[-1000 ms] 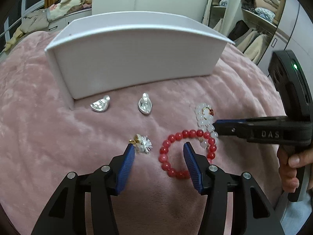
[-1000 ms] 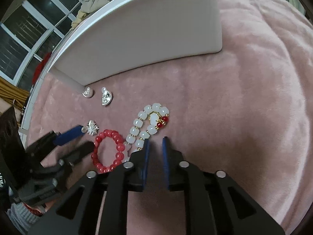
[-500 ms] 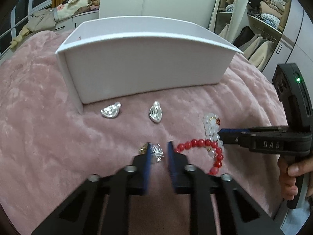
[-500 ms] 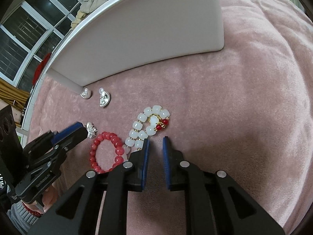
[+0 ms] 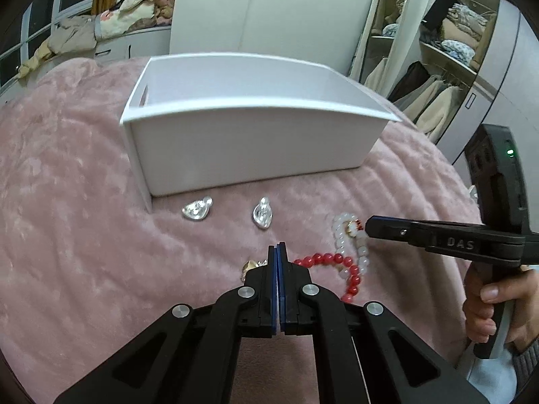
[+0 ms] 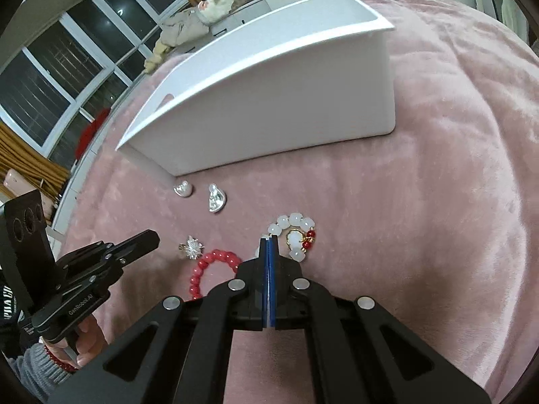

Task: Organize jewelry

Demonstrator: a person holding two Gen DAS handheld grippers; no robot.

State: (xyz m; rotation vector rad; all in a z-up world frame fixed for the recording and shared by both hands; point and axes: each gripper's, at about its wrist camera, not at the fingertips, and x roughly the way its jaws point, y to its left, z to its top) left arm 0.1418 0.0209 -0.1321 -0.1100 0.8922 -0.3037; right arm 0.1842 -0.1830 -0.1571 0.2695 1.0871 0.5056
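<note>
A white open box (image 5: pixel 256 148) stands on a pink plush blanket (image 5: pixel 67 219); it also shows in the right wrist view (image 6: pixel 269 111). Two silver pendants (image 5: pixel 197 209) (image 5: pixel 262 213) lie in front of it. A red bead bracelet (image 5: pixel 337 266) and a white bead bracelet (image 5: pixel 347 235) lie overlapping. A small silver-and-gold brooch (image 6: pixel 192 246) lies left of the red bracelet (image 6: pixel 209 266). My left gripper (image 5: pixel 278 247) is shut and empty, raised above the blanket between brooch and red bracelet. My right gripper (image 6: pixel 268 239) is shut and empty, over the white bracelet (image 6: pixel 293 232).
Windows (image 6: pixel 67 77) and piled clothes (image 5: pixel 111 23) lie beyond the blanket's far left. An open wardrobe with hanging clothes (image 5: pixel 438 67) stands at the right. Pink blanket extends right of the box (image 6: pixel 454 134).
Both grippers have shut completely, on nothing. The left gripper has pulled back and risen from the brooch, so the box's inside shows. The jewelry has not moved.
</note>
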